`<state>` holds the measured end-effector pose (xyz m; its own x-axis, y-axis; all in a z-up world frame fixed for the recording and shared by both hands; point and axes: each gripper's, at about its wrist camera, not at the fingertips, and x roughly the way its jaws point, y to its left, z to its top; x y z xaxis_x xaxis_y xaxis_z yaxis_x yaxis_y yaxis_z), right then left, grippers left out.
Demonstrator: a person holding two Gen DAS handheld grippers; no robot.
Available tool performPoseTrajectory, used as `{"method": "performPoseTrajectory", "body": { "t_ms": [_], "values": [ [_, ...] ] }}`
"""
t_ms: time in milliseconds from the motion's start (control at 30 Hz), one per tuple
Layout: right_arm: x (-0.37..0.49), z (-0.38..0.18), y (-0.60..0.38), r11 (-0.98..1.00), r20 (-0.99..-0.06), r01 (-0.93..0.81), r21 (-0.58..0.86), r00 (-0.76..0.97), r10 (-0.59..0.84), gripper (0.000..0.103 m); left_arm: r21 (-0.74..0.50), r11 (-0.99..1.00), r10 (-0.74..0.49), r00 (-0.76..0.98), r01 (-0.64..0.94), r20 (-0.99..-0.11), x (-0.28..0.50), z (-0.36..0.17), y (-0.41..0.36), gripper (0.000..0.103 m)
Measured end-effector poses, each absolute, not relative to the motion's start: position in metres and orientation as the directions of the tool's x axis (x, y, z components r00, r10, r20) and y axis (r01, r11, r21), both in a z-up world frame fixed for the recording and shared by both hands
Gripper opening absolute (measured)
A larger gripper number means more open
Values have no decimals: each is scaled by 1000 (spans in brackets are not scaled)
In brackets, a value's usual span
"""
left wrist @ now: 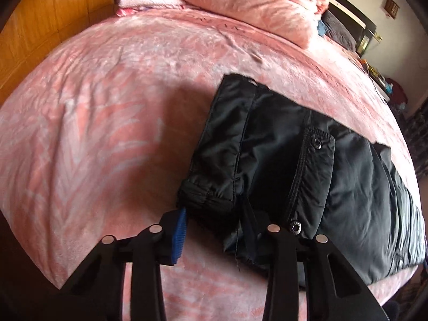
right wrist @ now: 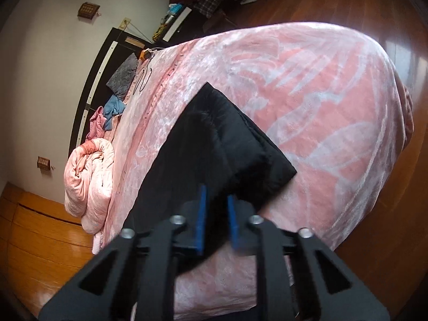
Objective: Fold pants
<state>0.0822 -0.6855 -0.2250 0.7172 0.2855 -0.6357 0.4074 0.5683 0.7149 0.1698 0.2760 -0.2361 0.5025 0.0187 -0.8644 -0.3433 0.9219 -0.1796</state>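
Left wrist view: the black pants [left wrist: 281, 165] lie folded on the pink bed [left wrist: 107, 123]; the left gripper [left wrist: 216, 227] stands apart at their near edge. Right wrist view: the right gripper [right wrist: 217, 222], slightly apart, hovers over the pants [right wrist: 214, 144]. A clean fold probably needs both edges pinched evenly.

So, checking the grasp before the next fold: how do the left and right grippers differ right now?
The left gripper is spread wide, straddling the pants' cuffed end; the right gripper is narrower, with black fabric between its fingers, contact unclear. Both have blue pads and work the same pants.
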Motion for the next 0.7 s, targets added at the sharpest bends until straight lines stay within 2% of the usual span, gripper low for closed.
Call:
{"method": "performPoseTrajectory", "body": {
  "t_ms": [100,467,567,633,700],
  "values": [
    [87,-208,-676,648,-640,366,668,727,249,7,-177,911,33,495,-372,-868,173,-239,278,34],
    [77,-255,-689,585,-669,438,682,696,260,9,-107,930,83,485,-352,-870,173,-240,267,35],
    [69,-251,-697,548,-656,452,703,710,255,16,-104,930,87,485,-354,-870,173,-240,266,35],
    [64,-247,-702,534,-657,467,705,713,244,26,-115,928,79,490,-355,-868,172,-239,268,36],
    [56,-239,-707,529,-655,475,703,722,223,36,-134,922,69,495,-363,-866,169,-237,270,41]
  ]
}}
